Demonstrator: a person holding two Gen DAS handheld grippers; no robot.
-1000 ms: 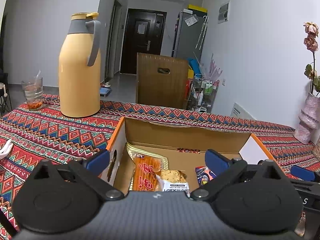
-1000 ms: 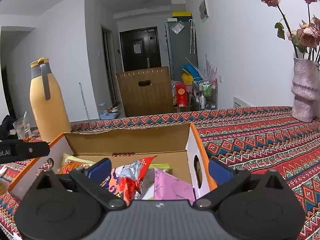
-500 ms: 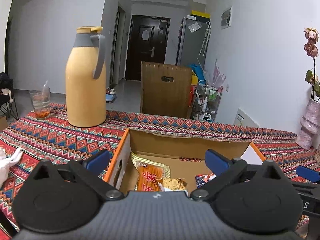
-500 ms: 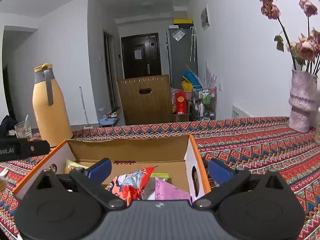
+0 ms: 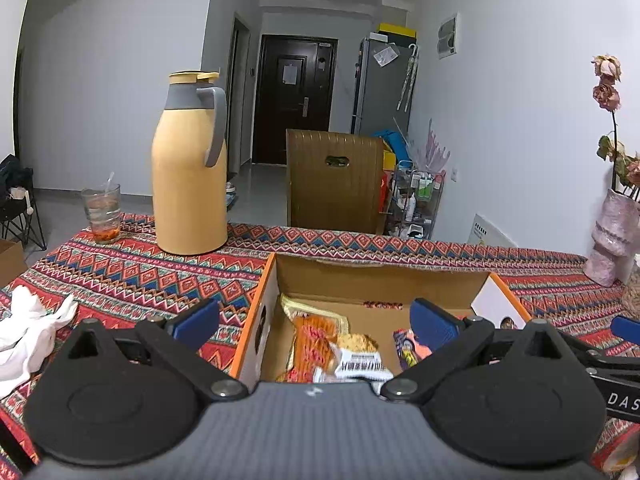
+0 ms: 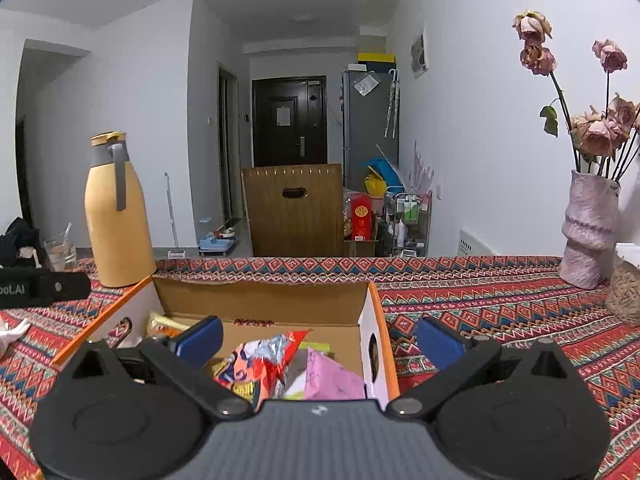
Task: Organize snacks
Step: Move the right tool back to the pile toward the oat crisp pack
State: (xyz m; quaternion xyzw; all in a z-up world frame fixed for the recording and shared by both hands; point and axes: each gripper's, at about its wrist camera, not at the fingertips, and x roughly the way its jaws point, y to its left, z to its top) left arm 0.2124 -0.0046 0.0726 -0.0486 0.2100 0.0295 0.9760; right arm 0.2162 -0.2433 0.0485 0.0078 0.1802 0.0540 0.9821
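An open cardboard box (image 5: pixel 376 280) with orange edges sits on the patterned tablecloth and holds several snack packets. In the left wrist view an orange noodle packet (image 5: pixel 314 344) and a barcode-labelled packet (image 5: pixel 360 360) lie inside. My left gripper (image 5: pixel 316 320) is open above the box's left part, one finger outside the left wall. In the right wrist view a red and silver packet (image 6: pixel 266 360) and a pink packet (image 6: pixel 332 378) lie in the box (image 6: pixel 260 300). My right gripper (image 6: pixel 320 338) is open over the box's right wall, holding nothing.
A tall yellow thermos (image 5: pixel 190 164) and a glass (image 5: pixel 101 210) stand at the back left of the table. White crumpled cloth (image 5: pixel 28 328) lies at the left. A pink vase (image 6: pixel 588 228) with dried roses stands at the right. A brown chair back (image 5: pixel 334 186) is behind the table.
Both grippers have drawn back and risen a little from the box, so the box looks smaller and lower in each view. Both stay open.
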